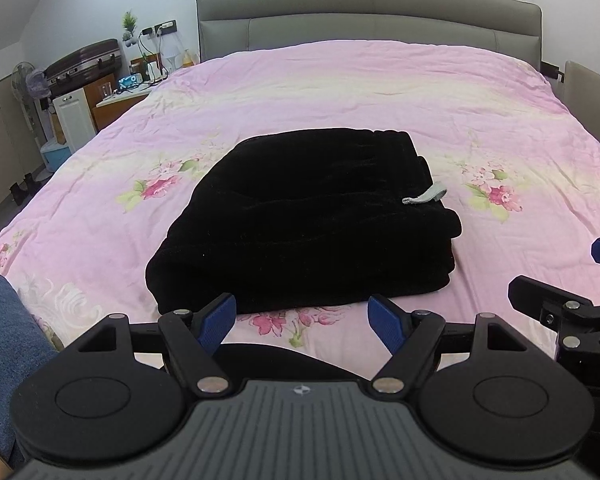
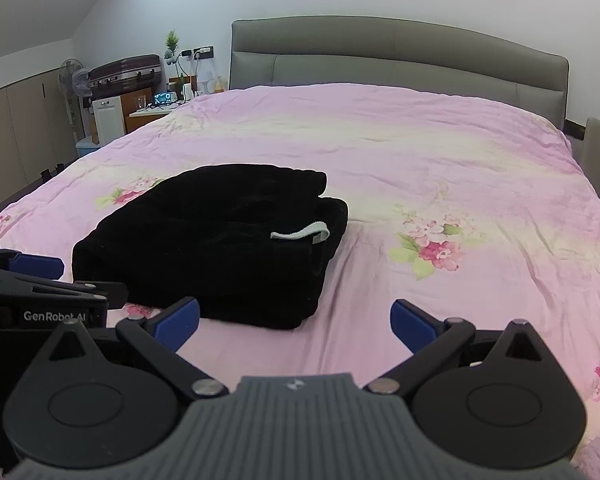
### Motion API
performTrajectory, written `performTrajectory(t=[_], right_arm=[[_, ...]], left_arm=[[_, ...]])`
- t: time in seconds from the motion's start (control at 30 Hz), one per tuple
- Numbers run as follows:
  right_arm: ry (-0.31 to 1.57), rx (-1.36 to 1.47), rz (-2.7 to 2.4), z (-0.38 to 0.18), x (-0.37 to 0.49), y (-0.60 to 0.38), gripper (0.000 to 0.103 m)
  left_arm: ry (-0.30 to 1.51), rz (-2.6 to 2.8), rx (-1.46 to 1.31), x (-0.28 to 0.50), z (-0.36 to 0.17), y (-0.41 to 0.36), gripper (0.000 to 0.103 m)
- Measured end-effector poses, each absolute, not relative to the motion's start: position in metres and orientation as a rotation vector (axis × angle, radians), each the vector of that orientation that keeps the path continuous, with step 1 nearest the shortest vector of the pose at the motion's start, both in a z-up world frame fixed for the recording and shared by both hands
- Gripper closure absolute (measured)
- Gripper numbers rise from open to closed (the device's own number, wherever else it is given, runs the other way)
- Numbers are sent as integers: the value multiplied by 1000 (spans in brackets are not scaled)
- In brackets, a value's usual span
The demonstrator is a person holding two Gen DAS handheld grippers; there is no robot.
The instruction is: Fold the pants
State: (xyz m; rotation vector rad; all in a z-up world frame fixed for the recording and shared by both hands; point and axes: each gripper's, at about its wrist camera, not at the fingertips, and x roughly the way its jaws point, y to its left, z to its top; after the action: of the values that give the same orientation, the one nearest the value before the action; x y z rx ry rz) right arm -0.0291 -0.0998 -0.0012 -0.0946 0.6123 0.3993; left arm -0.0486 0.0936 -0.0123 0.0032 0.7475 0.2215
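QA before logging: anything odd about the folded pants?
Mostly tidy: the black plush folded pants lie stacked on the pink floral bedspread. Only a pale grey drawstring loop sticks out at their right edge.

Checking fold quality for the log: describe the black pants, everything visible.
The black pants look like plush, velvety fabric, folded into a compact, thick stack of several layers, roughly rectangular. A pale grey loop or tag sticks out on their right edge. They lie flat on the pink floral bedspread, near its front edge. Neither gripper touches them: both are open, short of the stack.
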Motion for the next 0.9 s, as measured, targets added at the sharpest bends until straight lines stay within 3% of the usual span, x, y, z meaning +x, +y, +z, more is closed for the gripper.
performTrajectory(t=[0.9], right_arm=[[583, -85, 390, 8, -35, -106, 5]], left_arm=[[727, 215, 15, -49, -3, 91, 15]])
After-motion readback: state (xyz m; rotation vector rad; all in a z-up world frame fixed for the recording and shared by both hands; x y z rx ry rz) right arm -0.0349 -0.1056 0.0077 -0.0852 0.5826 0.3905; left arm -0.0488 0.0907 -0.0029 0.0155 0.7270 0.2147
